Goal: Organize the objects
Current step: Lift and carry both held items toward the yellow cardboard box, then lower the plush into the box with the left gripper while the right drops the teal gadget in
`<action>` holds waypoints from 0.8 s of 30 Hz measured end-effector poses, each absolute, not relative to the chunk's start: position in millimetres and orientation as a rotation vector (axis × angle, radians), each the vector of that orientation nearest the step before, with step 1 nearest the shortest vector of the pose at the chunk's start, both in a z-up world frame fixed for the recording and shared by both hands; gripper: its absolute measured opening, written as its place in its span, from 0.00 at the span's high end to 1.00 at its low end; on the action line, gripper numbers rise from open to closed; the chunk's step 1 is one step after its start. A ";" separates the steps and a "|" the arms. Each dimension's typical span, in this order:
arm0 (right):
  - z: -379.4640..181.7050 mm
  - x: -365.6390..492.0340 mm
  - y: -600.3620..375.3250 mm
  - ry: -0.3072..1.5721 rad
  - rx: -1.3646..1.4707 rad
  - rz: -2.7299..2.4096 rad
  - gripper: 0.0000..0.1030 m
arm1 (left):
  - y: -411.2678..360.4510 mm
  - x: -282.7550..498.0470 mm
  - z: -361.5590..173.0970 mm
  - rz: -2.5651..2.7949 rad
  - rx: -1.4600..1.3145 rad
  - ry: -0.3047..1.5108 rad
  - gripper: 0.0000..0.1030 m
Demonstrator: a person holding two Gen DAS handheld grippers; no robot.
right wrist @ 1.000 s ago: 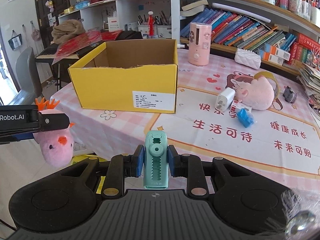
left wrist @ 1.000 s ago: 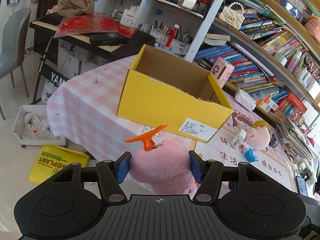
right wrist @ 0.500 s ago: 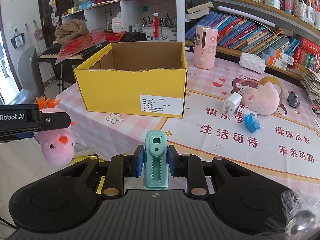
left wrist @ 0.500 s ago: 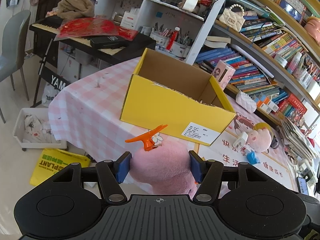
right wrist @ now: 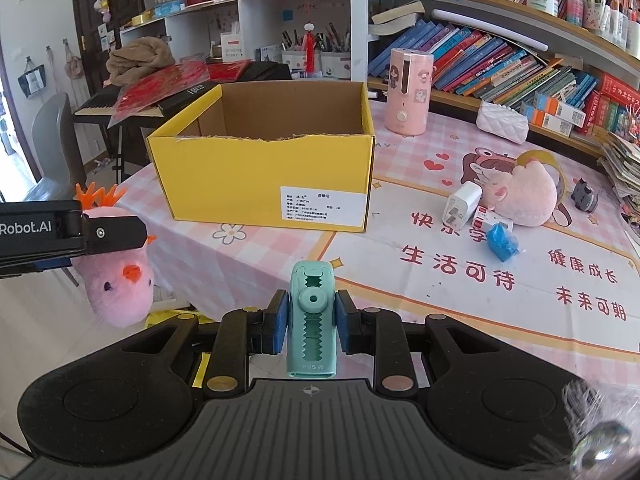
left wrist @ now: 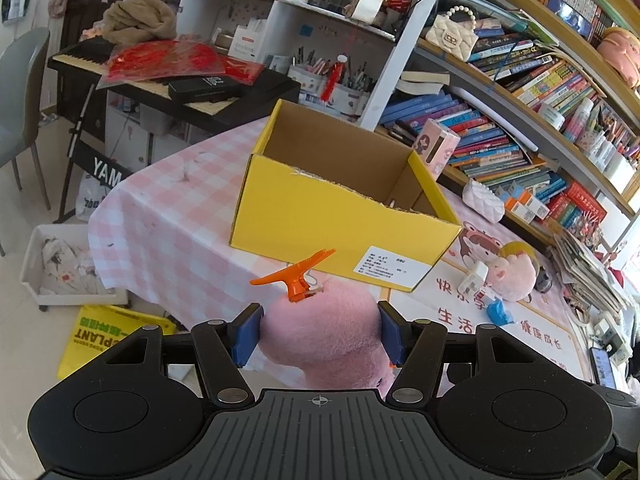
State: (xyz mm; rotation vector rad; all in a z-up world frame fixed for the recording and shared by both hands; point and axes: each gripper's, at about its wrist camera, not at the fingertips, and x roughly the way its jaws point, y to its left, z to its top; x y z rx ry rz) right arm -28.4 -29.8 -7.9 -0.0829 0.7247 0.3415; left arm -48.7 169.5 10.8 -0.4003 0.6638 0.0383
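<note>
While the left hand-held gripper (left wrist: 318, 338) clamps a fluffy pink plush chick (left wrist: 324, 332) off the tabletop's (right wrist: 256, 256) edge, the right hand-held gripper (right wrist: 311, 322) pinches a mint-green toothed plastic clip (right wrist: 311, 320) before the open yellow cardboard box (right wrist: 264, 184).

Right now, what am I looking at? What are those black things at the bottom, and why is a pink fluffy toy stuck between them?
Those black things are two hand-held grabbers, each with a camera looking along its two fingers. One picture comes from the left gripper, squeezing a pink plush chick with an orange crest. The other comes from the right gripper, pinching a mint green clip. On the pink checked table stands an open yellow box. Beside it lie a white charger, a pink plush pig and a small blue object.
</note>
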 end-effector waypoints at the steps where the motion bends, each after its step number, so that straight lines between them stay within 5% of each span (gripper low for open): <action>1: -8.0 -28.5 -29.8 0.725 -0.083 0.342 0.77 | 169.7 -48.3 10.5 0.038 -0.401 0.665 0.42; 24: 20.4 42.1 -7.8 0.574 -0.127 0.429 0.77 | 168.3 16.0 37.0 0.108 -0.336 0.519 0.42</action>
